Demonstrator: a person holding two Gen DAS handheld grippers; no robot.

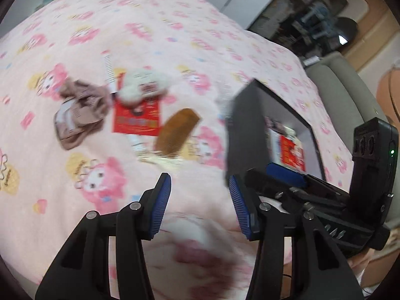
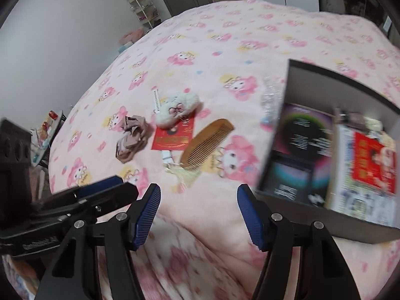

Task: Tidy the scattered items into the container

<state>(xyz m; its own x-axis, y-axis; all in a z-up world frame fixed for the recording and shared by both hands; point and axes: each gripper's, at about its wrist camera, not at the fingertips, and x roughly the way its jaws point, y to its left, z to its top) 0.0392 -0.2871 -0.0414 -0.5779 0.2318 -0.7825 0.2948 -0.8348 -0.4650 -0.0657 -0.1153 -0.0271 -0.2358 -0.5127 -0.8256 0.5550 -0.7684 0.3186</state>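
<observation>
The job looks partly done. On the pink bed [image 2: 225, 37] a dark box [image 2: 295, 80] sits toward the right edge, and it already holds a few things: a black printed carton [image 2: 305, 135], a white printed packet with a red card [image 2: 372, 167] lying on it, and some small bits at the far corner that are too blurred to name. Left of the box, nearer the middle of the bed, a loose cluster is not yet put away: a wooden comb [image 2: 207, 142], a red envelope [image 2: 173, 136] just beside it, a fluffy white item with a bow [image 2: 177, 111] lying partly on the envelope, a small white comb [image 2: 156, 100] touching that fluffy item's far side, a bunched brown cloth [image 2: 131, 135] to the left, and a tassel with a small white piece [image 2: 180, 170] at the near end of the comb. Something clear and crinkly [image 2: 268, 100] lies against the box's left wall, outside it. The left gripper [image 1: 200, 205] hangs over bare bedding near the front edge with its jaws apart and nothing between them. The right gripper [image 2: 198, 215] is likewise spread wide and empty, close to the box's near corner. Neither touches anything. I would judge that roughly half the items remain, with the wooden comb the nearest one to either tool, and the cluster sits close enough to the box that each carry should be short.
</observation>
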